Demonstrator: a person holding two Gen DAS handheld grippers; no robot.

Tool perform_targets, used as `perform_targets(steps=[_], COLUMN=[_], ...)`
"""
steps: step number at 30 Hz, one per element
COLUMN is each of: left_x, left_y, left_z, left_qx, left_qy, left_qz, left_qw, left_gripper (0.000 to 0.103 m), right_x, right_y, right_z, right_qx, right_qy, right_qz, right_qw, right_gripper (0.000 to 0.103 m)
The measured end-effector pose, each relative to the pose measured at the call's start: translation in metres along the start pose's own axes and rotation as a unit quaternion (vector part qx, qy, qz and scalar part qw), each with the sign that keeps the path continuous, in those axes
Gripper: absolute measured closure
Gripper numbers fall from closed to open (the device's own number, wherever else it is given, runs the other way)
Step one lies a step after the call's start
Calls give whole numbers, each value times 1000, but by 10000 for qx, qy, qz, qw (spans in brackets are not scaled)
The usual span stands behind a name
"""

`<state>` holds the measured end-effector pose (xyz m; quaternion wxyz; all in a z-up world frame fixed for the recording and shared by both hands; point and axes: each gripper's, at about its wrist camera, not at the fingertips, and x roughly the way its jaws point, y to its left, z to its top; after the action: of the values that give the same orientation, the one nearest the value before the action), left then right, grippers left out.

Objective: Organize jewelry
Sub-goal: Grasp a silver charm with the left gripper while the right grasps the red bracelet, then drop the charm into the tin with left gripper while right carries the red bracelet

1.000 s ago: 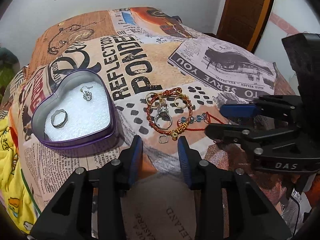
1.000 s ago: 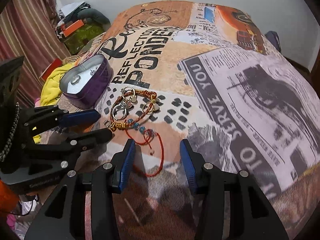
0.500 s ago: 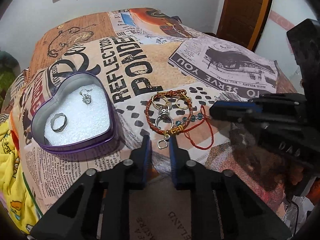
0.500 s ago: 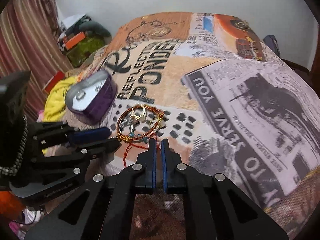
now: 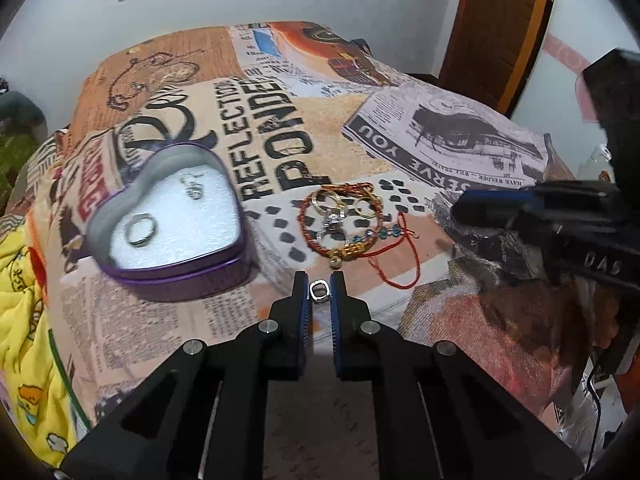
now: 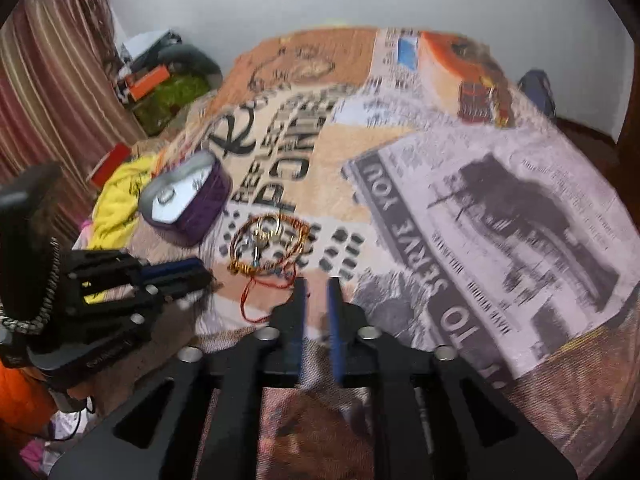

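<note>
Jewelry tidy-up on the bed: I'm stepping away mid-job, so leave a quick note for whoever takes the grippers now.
Left gripper: shut on a small squarish silver ring.
Right gripper: nothing between its pads; jaws just reopened slightly.
Done: a silver ring and an earring lie in the heart-shaped tin.
Left: tin the held ring, then the bracelets and rings pile on the bedspread.

One heart-shaped tin (image 5: 168, 268) holding one ring (image 5: 140, 230) and one earring (image 5: 195, 189); one small square ring (image 5: 320, 292); two gold hoops (image 5: 367, 206); one braided bracelet (image 5: 310, 236); one red-cord beaded bracelet (image 5: 400, 276); two grippers (image 5: 320, 286).
</note>
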<state>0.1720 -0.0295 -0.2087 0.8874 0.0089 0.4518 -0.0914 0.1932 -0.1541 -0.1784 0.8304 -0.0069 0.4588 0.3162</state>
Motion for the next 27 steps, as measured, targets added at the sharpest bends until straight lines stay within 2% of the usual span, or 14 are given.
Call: perform_targets(steps=[2, 4, 9, 12, 13, 15, 22, 27], left_x=[-6, -10, -15, -14, -14, -14, -26, -39], left_y=[5, 10, 21, 27, 29, 31, 34, 34], left_z=[-1, -1, -2, -3, -4, -5, -4, -3], left_qx=[-60, -122, -234, -320, -355, -414, -474, -490], left_qy=[-51, -98, -161, -166, -167, -177, -336, -465], left_qz=[36, 39, 65, 66, 59, 43, 62, 91], left_qw=[10000, 9999, 9996, 9993, 9992, 9990, 9983, 9977], left_gripper=[94, 94, 94, 94, 94, 94, 94, 94], right_x=[6, 15, 35, 42, 42, 42, 29, 4], right_y=[0, 3, 16, 25, 28, 31, 27, 24], right_z=[0, 2, 3, 1, 1, 0, -2, -3], right_qx=[33, -19, -351, -671, -741, -828, -498, -365], right_qy=[41, 140, 342, 285, 261, 246, 71, -150], right_qz=[110, 109, 16, -202, -254, -269, -285, -347], right_qw=[9999, 9998, 9988, 9971, 9966, 9959, 9983, 9986], right_gripper=[75, 75, 75, 75, 77, 96, 97, 97])
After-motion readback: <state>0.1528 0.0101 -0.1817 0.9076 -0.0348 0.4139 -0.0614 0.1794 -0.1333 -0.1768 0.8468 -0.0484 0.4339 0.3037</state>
